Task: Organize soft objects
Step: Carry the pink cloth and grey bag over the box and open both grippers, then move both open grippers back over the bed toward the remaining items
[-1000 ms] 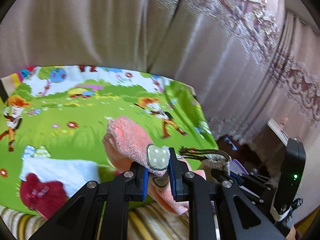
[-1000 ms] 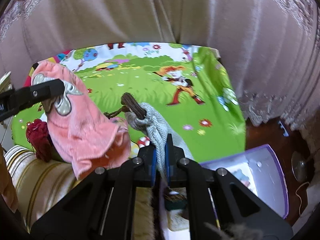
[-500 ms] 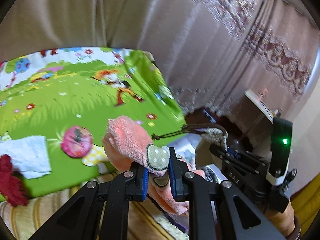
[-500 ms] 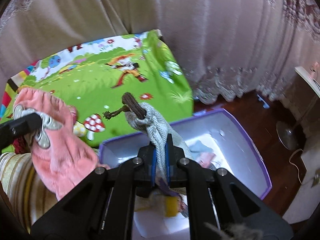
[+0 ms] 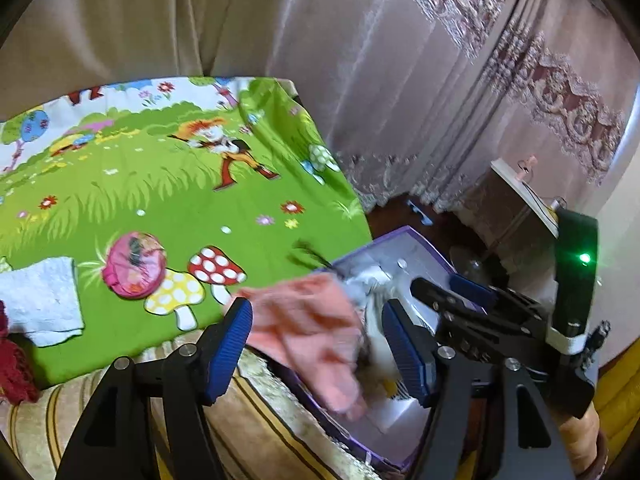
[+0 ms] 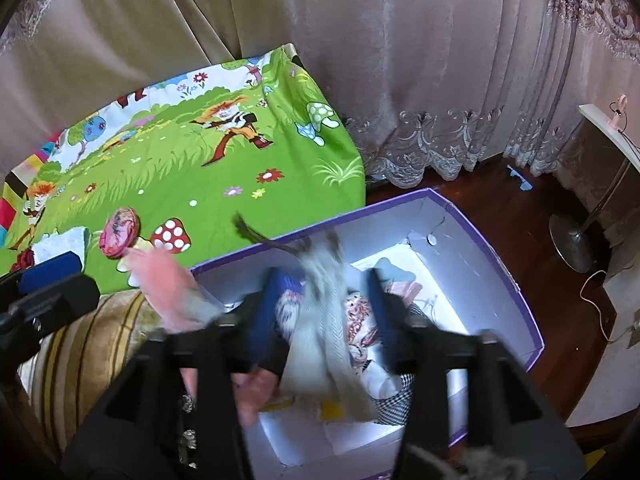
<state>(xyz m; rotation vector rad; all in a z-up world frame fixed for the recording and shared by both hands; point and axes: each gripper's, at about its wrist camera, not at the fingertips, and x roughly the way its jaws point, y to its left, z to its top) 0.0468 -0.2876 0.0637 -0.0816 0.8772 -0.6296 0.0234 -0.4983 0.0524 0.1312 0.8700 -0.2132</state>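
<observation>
My left gripper [image 5: 320, 344] is open, its blue pads wide apart. A pink fleece cloth [image 5: 312, 328] is falling, blurred, between them over the edge of the purple-rimmed white box [image 6: 500, 276]. My right gripper [image 6: 324, 312] is open above the box. A grey knitted piece with dark cords [image 6: 324, 320] drops between its fingers, motion-blurred. The pink cloth [image 6: 168, 284] also shows at the box's left edge in the right wrist view. Several soft items lie in the box.
A green cartoon play mat [image 5: 160, 200] holds a white cloth [image 5: 40, 300], a pink round item [image 5: 134, 264] and a dark red knit item [image 5: 12, 364]. A striped cushion [image 5: 248, 432] lies below. Curtains stand behind; a lamp base [image 6: 572, 240] sits on the wooden floor.
Both grippers swung right over the box and opened. The pink cloth and the grey knitted piece were let go and are dropping toward the box.
</observation>
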